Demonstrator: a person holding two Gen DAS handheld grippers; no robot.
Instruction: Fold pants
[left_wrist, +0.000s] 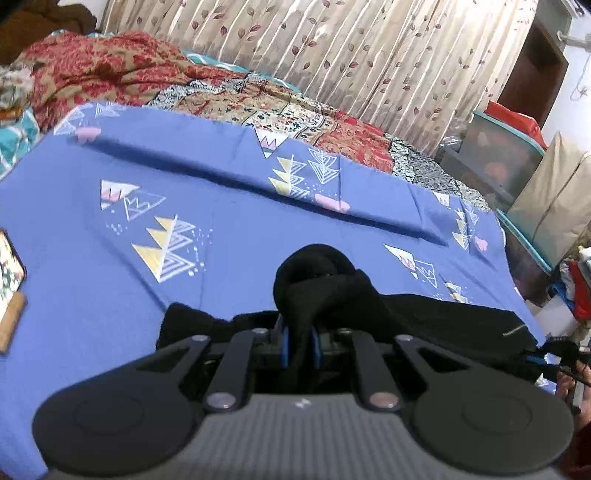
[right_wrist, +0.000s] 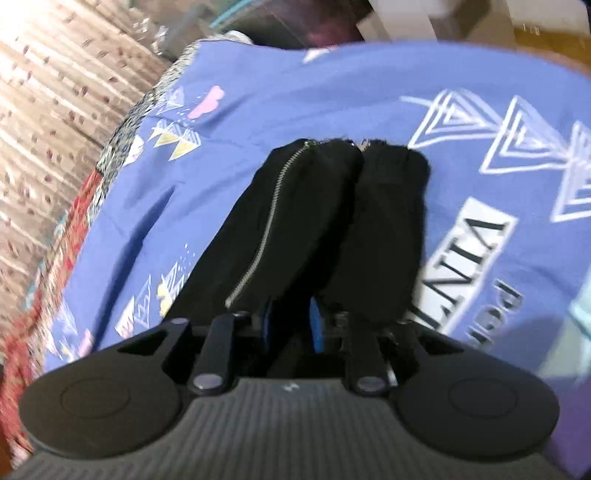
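The black pants (left_wrist: 332, 295) lie bunched on the blue bed sheet (left_wrist: 221, 229) close in front of me. My left gripper (left_wrist: 297, 321) is shut on a fold of them. The cloth rises between its blue pads (left_wrist: 282, 343) and hides the fingertips. At the far right edge my right gripper (left_wrist: 550, 354) sits by the pants' other end. In the right wrist view the pants (right_wrist: 380, 221), with a silver zipper (right_wrist: 269, 221), drape over my right gripper (right_wrist: 291, 317). Its blue pads (right_wrist: 266, 325) stand apart, dark cloth lies loosely between them, and the fingertips are covered.
A red patterned quilt (left_wrist: 110, 74) is heaped at the bed's far side under a leaf-print curtain (left_wrist: 332, 55). A phone (left_wrist: 11, 269) rests at the left edge. Storage boxes (left_wrist: 498, 158) stand beyond the bed's right edge. A printed label (right_wrist: 476, 266) marks the sheet.
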